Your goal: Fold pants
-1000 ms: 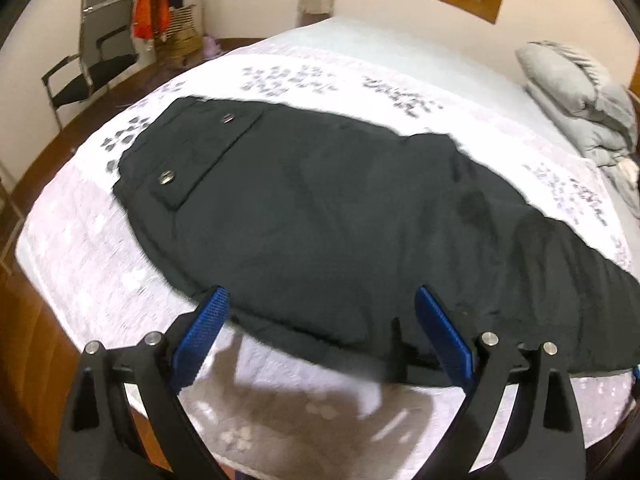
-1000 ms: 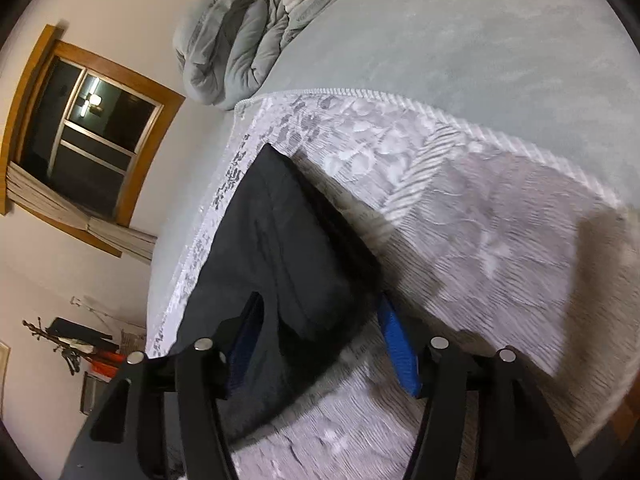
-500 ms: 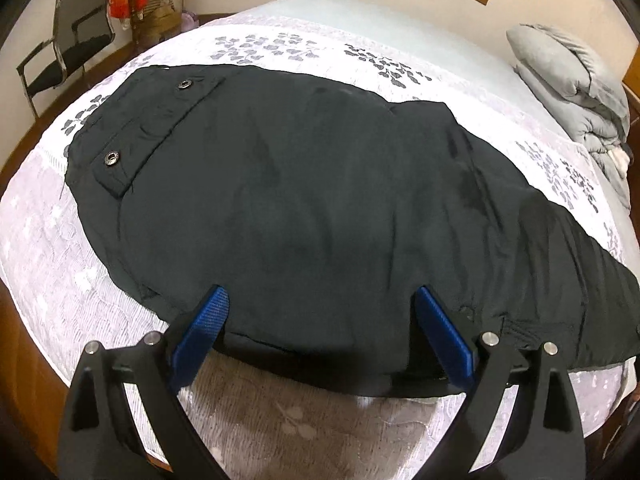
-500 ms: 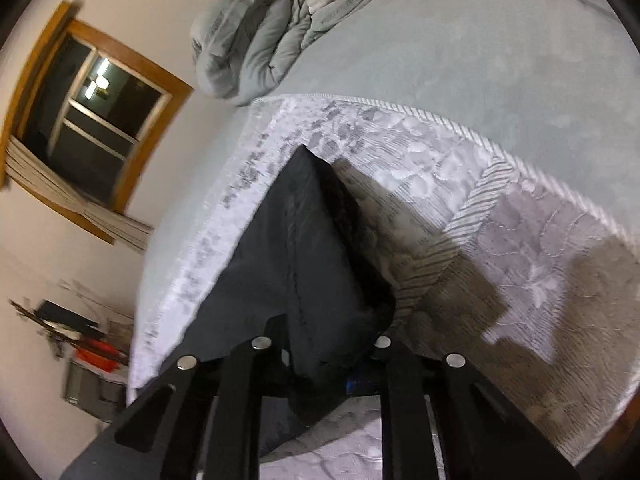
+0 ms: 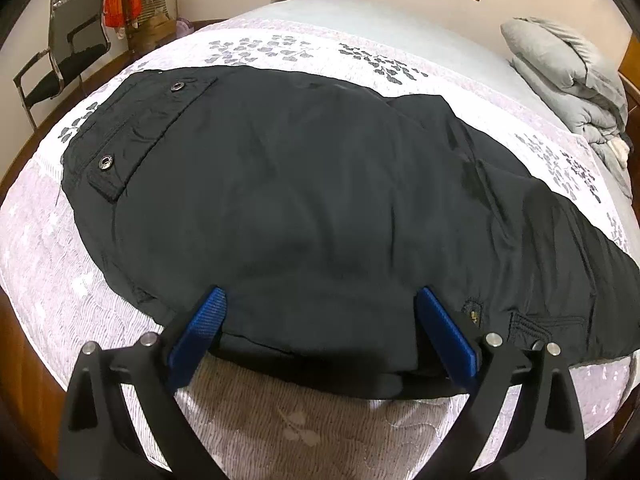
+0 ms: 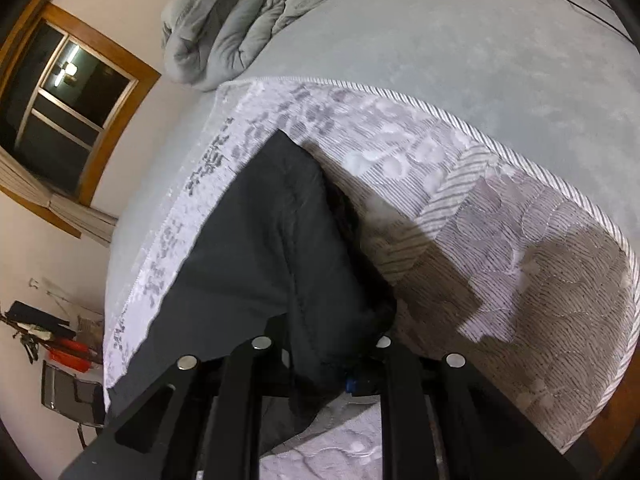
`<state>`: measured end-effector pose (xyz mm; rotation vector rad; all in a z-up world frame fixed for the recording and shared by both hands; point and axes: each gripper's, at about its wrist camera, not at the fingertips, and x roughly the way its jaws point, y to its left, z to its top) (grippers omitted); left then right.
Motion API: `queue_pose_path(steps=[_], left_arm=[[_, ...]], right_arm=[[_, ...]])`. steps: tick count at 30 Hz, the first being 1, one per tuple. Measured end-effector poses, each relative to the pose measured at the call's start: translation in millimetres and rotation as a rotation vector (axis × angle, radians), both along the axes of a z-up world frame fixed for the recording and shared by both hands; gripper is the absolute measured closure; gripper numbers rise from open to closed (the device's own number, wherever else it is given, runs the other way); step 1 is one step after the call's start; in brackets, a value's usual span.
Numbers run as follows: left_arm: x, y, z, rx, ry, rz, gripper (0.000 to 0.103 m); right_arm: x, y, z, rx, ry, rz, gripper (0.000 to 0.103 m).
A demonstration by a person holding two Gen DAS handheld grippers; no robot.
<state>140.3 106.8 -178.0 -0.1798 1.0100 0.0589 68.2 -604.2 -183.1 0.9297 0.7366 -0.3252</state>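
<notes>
Black pants (image 5: 320,200) lie spread across the patterned bed cover (image 5: 280,432); the left hand-held gripper (image 5: 320,332) hangs wide open over their near edge, while the right hand-held gripper (image 6: 324,356) is clamped on a cuff. Judging by that small bite, the cuff could slip free during lifting. Half a second ago things looked much the same; a second ago the right was open.

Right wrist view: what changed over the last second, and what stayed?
The right gripper closed on the black pants' leg end. The left gripper advanced over the near edge, still open. The pants stayed flat on the patterned white quilt.
</notes>
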Motion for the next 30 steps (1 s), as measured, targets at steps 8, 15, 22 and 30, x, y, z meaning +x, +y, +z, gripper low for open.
queue_pose_path(steps=[8, 15, 22, 30], left_arm=[[-6.0, 9.7, 7.0, -0.055, -0.011, 0.004, 0.006], [-5.7, 18.4, 6.5, -0.075, -0.014, 0.007, 0.006], [-7.9, 19.8, 4.9, -0.079, -0.017, -0.005, 0.006], [-9.3, 22.6, 4.9, -0.088, -0.020, -0.011, 0.006]], right_arm=[[6.8, 31.0, 61.5, -0.127, -0.065, 0.027, 0.088], [21.4, 80.1, 114.1, -0.292, -0.124, 0.115, 0.088], [34.4, 117.8, 146.6, -0.377, -0.161, 0.183, 0.088], [35.4, 127.3, 152.1, -0.404, -0.153, 0.180, 0.088]])
